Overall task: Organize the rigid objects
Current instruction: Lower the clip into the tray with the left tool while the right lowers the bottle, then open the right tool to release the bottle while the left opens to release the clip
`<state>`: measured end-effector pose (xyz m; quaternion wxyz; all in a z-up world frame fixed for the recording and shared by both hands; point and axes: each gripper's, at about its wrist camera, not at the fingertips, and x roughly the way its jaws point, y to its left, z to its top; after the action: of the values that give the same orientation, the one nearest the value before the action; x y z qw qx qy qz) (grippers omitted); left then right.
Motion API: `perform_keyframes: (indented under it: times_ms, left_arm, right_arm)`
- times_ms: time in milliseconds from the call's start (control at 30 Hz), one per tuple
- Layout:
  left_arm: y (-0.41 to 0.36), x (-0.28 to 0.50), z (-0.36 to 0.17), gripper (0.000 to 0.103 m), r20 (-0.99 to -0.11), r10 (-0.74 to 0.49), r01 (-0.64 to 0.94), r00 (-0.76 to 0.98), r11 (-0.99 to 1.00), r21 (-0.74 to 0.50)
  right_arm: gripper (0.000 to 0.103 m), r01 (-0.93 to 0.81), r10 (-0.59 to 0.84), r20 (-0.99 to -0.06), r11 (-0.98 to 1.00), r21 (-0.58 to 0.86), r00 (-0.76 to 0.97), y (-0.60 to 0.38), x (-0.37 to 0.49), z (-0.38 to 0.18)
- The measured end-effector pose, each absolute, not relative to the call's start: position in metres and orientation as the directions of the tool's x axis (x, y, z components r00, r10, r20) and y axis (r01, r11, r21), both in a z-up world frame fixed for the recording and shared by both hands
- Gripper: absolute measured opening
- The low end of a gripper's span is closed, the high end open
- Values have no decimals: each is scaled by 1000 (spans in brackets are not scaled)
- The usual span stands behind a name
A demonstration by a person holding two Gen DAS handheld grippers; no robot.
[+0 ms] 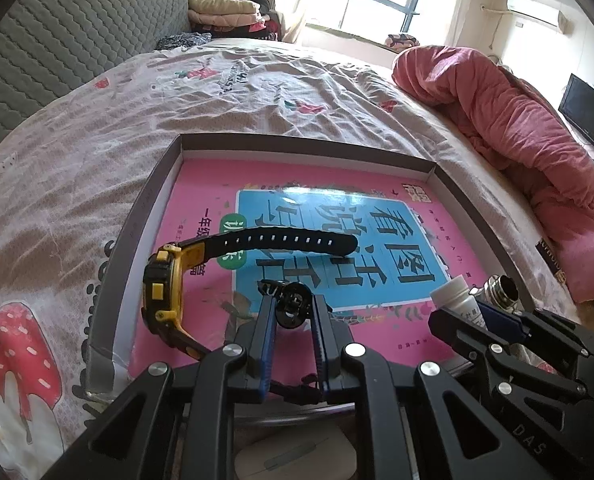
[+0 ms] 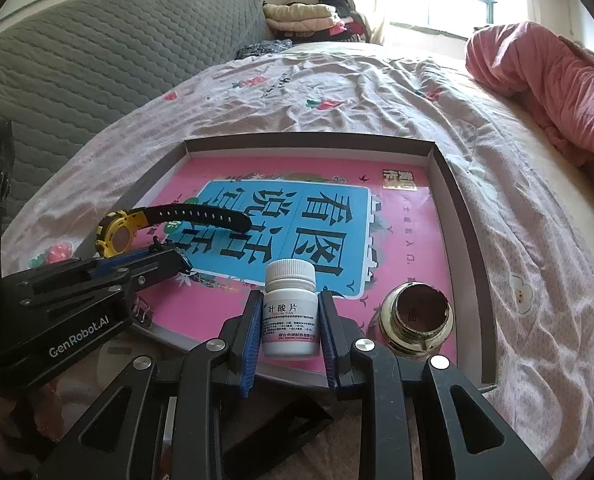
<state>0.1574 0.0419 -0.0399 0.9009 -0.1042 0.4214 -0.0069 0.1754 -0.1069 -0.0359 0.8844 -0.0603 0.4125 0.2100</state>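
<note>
A shallow grey box lid [image 1: 145, 208] [image 2: 453, 200] lies on the bed with a pink and blue book [image 1: 201, 184] [image 2: 409, 216] inside. My left gripper [image 1: 293, 304] [image 2: 177, 264] is shut on the buckle end of a yellow and black watch [image 1: 165, 284] [image 2: 117, 236], whose case stands on edge at the lid's left side with the strap arching over the book. My right gripper [image 2: 290, 300] [image 1: 477, 312] is shut on a white pill bottle [image 2: 290, 312] [image 1: 455, 296], upright at the lid's near edge. A brass-rimmed open jar [image 2: 417, 316] [image 1: 501, 286] stands right of the bottle.
The bed [image 1: 77, 152] has a strawberry-print sheet. A pink quilt [image 1: 529, 128] [image 2: 557, 80] is bunched at the right. A grey quilted headboard [image 2: 97, 48] is at the left, folded clothes [image 2: 305, 14] at the far end, a TV [image 1: 589, 116] at the far right.
</note>
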Motion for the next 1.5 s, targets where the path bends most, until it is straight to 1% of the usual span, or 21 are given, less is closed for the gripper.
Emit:
perform_keyframes:
  times_ms: [133,300,500,700,867,1400,1433,1500]
  left_arm:
    - [41,157,-40,18,-761,-97,-74,642,980,-187]
    - [39,158,-40,18,-765,-91,-71,638,982,-176]
    - [37,158,-41,18,-767,-88,-68,636,983,-169]
    - [36,160,-42,18,-772,-88,-63,630,984,-164]
    - [36,160,-41,18,-771,-87,-64,631,984,-164]
    - [37,160,-42,18,-767,-86,-57,636,986,-158]
    - [36,161,-42,18,-767,-85,-58,636,986,-157]
    - [36,161,-42,18,-768,-83,-58,635,986,-154]
  right_arm:
    - [27,-406,263,-765,914,2,588,-107,176,-36]
    - [27,-379,231,-775,925,-11,588,-114,181,-35]
    - [27,-351,245,-794,935,42,556,-126,188,-36]
    - [27,-358,257,-804,932,59,536,-128,188,-36]
    - [30,-353,258,-803,933,63,538,-129,187,-36]
    - [32,-365,282,-760,929,63,586,-130,180,-25]
    - [33,-363,284,-755,929,66,591,-131,180,-23]
    - [39,-359,291,-737,931,71,610,-134,179,-19]
